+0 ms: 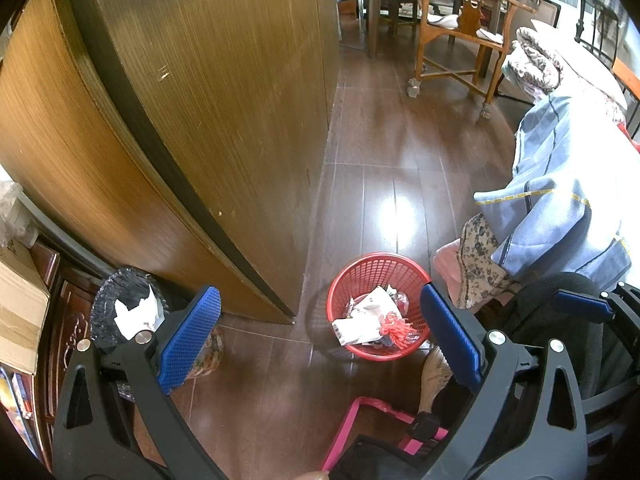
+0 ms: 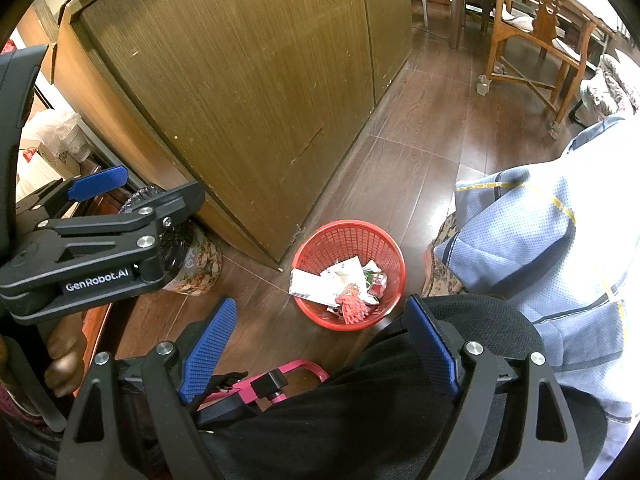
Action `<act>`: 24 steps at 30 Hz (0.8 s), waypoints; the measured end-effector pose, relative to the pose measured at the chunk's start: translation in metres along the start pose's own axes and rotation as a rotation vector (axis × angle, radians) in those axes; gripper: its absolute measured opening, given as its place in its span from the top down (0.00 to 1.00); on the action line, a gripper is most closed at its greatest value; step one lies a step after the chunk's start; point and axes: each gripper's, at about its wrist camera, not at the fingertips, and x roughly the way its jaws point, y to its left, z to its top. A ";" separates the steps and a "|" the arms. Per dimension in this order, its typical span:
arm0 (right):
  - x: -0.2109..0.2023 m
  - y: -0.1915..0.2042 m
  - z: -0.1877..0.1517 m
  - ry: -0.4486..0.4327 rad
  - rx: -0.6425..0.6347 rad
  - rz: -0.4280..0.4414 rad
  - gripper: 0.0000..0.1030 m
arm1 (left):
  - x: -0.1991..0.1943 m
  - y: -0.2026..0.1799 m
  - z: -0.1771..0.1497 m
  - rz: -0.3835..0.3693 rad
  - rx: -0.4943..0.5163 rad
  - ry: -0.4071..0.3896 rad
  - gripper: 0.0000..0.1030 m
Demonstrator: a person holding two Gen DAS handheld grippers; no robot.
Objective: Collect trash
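I take the red basket (image 1: 378, 306) as my landmark: it stands on the dark wooden floor (image 1: 384, 152), just off the corner of the big brown cabinet (image 1: 208, 120). The trash lies inside it: white paper wrappers (image 1: 358, 320) and a red netted scrap (image 1: 396, 330) on top of them, with smaller bits beneath that I cannot make out.

My left gripper (image 1: 320, 340) hangs above the basket, tilted down, its blue-padded jaws spread wide with nothing between them; the basket shows in the gap, well below the pads. My right gripper (image 2: 320, 352) is spread just as wide and also pinches nothing; from its camera the basket sits beyond and between the two pads, apart from both.

To the left of the basket, past the cabinet corner, stands a floral-patterned bin (image 2: 196, 268) with a black liner (image 1: 120, 300) and a crumpled white paper (image 1: 136, 312) in it. To the right of the basket a light blue garment (image 1: 560, 208) hangs over a heap of cloth, with a flowered fabric (image 1: 480, 264) under it. Nearer me than the basket are a pink frame (image 1: 352, 428) on the floor and a black fabric mass (image 2: 360, 412). Far beyond the basket stands a wooden chair (image 1: 460, 40)
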 end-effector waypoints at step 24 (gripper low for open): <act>0.000 0.001 0.002 -0.001 0.002 0.004 0.18 | 0.000 0.002 0.000 -0.002 0.016 -0.009 0.07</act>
